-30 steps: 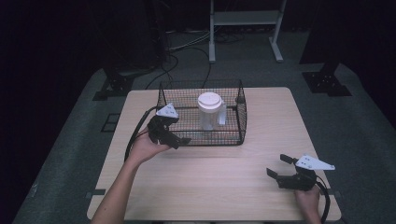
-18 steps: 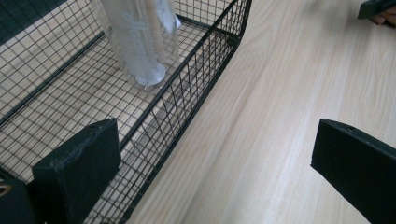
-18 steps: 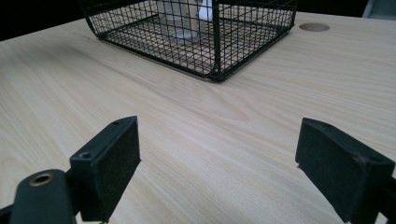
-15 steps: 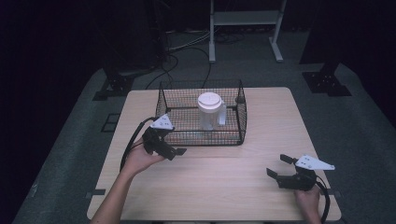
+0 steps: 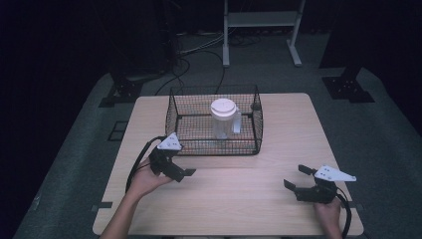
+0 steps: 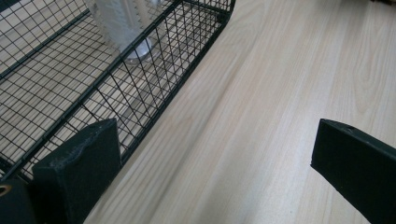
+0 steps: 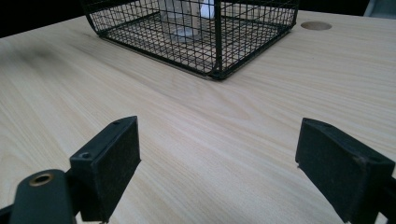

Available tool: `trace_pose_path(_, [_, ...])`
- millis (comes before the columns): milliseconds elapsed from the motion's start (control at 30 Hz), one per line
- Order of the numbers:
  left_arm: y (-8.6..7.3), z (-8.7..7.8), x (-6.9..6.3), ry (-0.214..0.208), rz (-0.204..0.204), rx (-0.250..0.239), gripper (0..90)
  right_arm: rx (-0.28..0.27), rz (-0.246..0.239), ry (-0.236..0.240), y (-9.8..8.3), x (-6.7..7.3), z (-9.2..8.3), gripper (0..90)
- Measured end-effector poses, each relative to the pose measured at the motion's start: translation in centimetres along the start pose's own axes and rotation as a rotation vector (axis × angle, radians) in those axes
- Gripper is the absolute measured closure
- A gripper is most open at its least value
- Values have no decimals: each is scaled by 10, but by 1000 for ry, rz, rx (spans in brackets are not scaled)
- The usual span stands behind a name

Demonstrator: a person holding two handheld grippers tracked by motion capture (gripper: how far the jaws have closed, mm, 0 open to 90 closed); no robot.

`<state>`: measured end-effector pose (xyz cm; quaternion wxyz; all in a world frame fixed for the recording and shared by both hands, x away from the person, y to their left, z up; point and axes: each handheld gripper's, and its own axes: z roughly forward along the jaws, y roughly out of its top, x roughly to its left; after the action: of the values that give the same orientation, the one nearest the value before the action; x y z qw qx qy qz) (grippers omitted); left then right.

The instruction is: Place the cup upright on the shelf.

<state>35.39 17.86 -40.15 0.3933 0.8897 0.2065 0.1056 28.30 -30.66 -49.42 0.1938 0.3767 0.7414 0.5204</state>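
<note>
High view first: a black wire basket (image 5: 214,122) sits toward the far side of a wooden table (image 5: 278,199), and a white lidded jug (image 5: 224,118) stands upright inside it. The left gripper (image 5: 180,172) hangs just in front of the basket's near left corner, jaws spread and empty. The right gripper (image 5: 294,178) rests low near the table's near right edge, well apart from the basket, also open with nothing in it.

Left gripper view: one jaw sits close against the basket's mesh wall (image 6: 140,93); a careless swing toward it could probably snag the wire and drag the basket, tipping the jug (image 6: 123,23).

Right gripper view: both jaws stand wide over bare wood, the basket (image 7: 201,32) well ahead. A hasty reach could likely knock its corner post and shove it.
</note>
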Motion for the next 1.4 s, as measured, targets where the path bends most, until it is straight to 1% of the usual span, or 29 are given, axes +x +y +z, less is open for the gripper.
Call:
trace_pose_path(33, [0,0,0,0,0,0,6,0,0,0,0,0,0,129])
trace_pose_path(167, [-9,-2,-3,5,-6,-13,6,0,-2,-1,0,0,0,129])
trace_pose_path(333, [-16,-3,-6,8,-7,-16,6,3,-2,-2,0,0,0,128])
trace_pose_path(433, [-20,-4,-8,4,-20,-33,6,4,-3,-2,0,0,0,128])
trace_pose_path(500, [-22,-5,-9,12,-19,-30,6,4,-3,-2,0,0,0,128])
trace_pose_path(633, [-29,-6,-10,12,-41,-53,6,4,-3,-3,0,0,0,128])
trace_pose_path(700, [-32,-6,-11,14,-46,-55,6,4,-2,-3,0,0,0,128])
trace_pose_path(967, [-39,-9,-16,27,-48,-69,6,4,-1,-4,0,0,0,128])
trace_pose_path(1167, [-49,-13,-24,49,-57,-107,6,4,-2,-4,0,0,0,128])
trace_pose_path(1233, [-52,-14,-27,62,-58,-116,6,3,-1,-4,0,0,0,128])
trace_pose_path(1300, [-56,-14,-31,61,-67,-139,6,2,2,-4,0,0,0,128])
trace_pose_path(1400, [-63,-14,-38,83,-67,-157,6,0,6,-3,0,0,-1,128])
